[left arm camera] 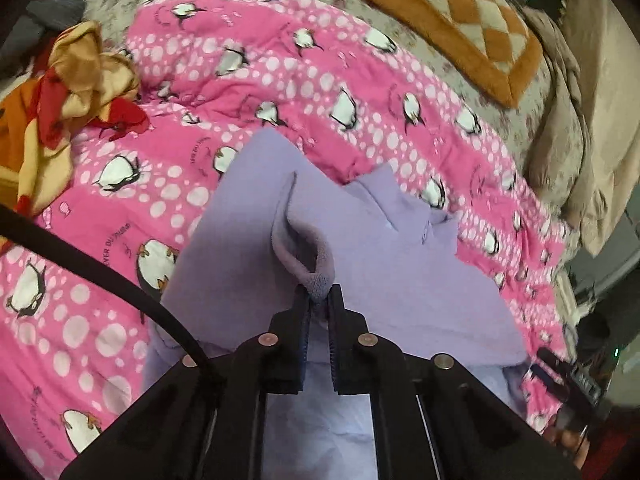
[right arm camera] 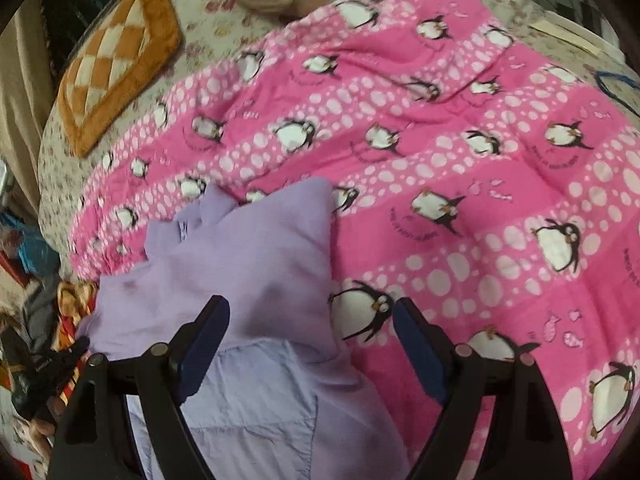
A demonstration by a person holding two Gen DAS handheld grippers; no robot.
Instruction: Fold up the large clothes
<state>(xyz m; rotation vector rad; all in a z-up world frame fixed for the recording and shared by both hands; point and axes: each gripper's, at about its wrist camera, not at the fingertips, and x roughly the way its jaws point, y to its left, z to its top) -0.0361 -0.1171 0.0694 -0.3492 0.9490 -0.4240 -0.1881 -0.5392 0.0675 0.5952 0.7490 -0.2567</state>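
A lilac fleece garment (left arm camera: pixel 360 264) lies on a pink penguin-print quilt (left arm camera: pixel 280 92). My left gripper (left arm camera: pixel 319 300) is shut on a raised fold of the garment's edge and lifts it a little. In the right wrist view the garment (right arm camera: pixel 248 264) spreads from the lower left, with a paler lilac lining panel (right arm camera: pixel 256 400) showing between the fingers. My right gripper (right arm camera: pixel 312 320) is open and empty, hovering over the garment's right edge where it meets the quilt (right arm camera: pixel 480 160).
An orange and cream checkered cushion (left arm camera: pixel 448 20) lies at the bed's far side; it also shows in the right wrist view (right arm camera: pixel 116 68). A crumpled orange and red cloth (left arm camera: pixel 68 92) sits at the left. A black cable (left arm camera: pixel 100 272) crosses the lower left.
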